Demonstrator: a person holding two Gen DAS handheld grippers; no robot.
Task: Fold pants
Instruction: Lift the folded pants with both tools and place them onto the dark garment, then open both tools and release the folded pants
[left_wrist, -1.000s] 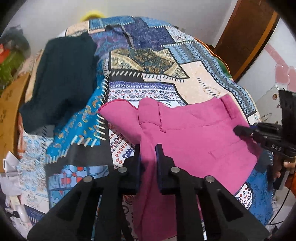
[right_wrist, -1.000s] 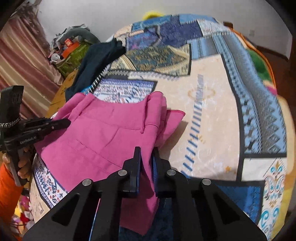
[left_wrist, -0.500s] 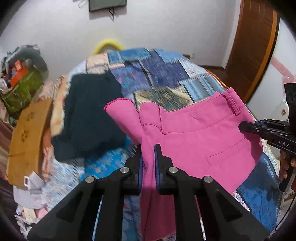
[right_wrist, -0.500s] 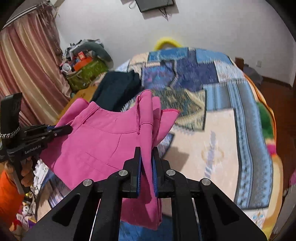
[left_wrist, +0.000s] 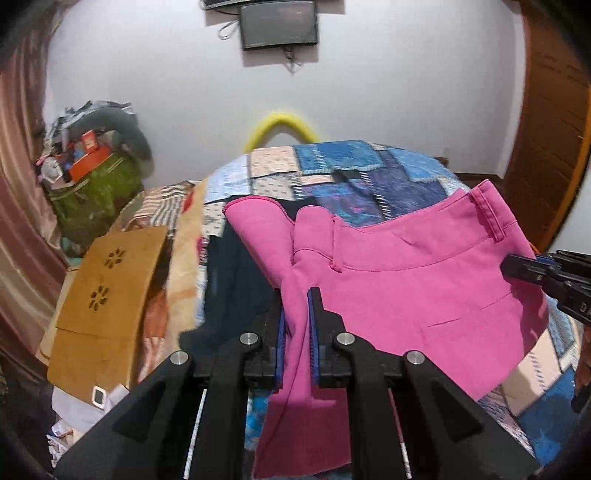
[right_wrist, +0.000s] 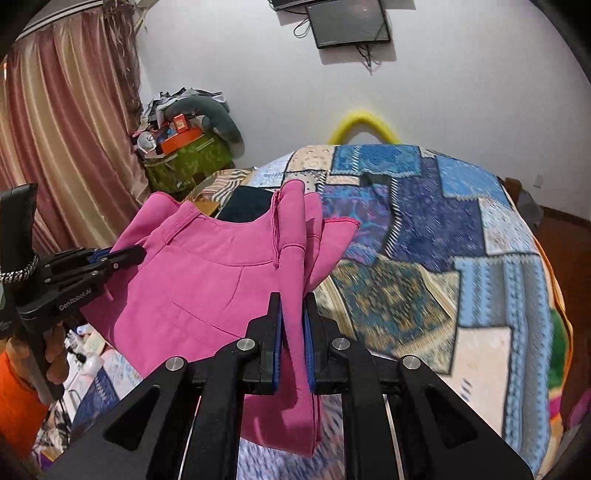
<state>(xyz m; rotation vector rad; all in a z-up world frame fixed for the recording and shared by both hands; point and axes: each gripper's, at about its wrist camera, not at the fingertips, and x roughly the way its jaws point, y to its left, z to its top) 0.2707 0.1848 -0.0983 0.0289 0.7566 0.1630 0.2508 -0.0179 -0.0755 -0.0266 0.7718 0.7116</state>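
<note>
The pink pants (left_wrist: 413, 288) hang in the air above the bed, held at the waistband by both grippers. My left gripper (left_wrist: 295, 299) is shut on a bunched fold of the pink cloth at one end. My right gripper (right_wrist: 293, 302) is shut on the bunched cloth (right_wrist: 207, 280) at the other end. In the left wrist view the right gripper (left_wrist: 532, 269) shows at the right edge, pinching the waistband. In the right wrist view the left gripper (right_wrist: 122, 254) shows at the left, pinching the cloth. The pant legs hang down, mostly hidden.
A patchwork bedspread (right_wrist: 424, 229) covers the bed. A dark garment (left_wrist: 236, 280) lies on it behind the pants. A brown cardboard piece (left_wrist: 107, 280) and a green bag with clutter (left_wrist: 92, 192) are at the left. A curtain (right_wrist: 62, 147) hangs at the left, a wooden door (left_wrist: 546, 122) stands at the right.
Both grippers have lifted the pink pants up off the bedspread. The view has tilted up, so the wall and screen now show. Both stay shut on the cloth.
</note>
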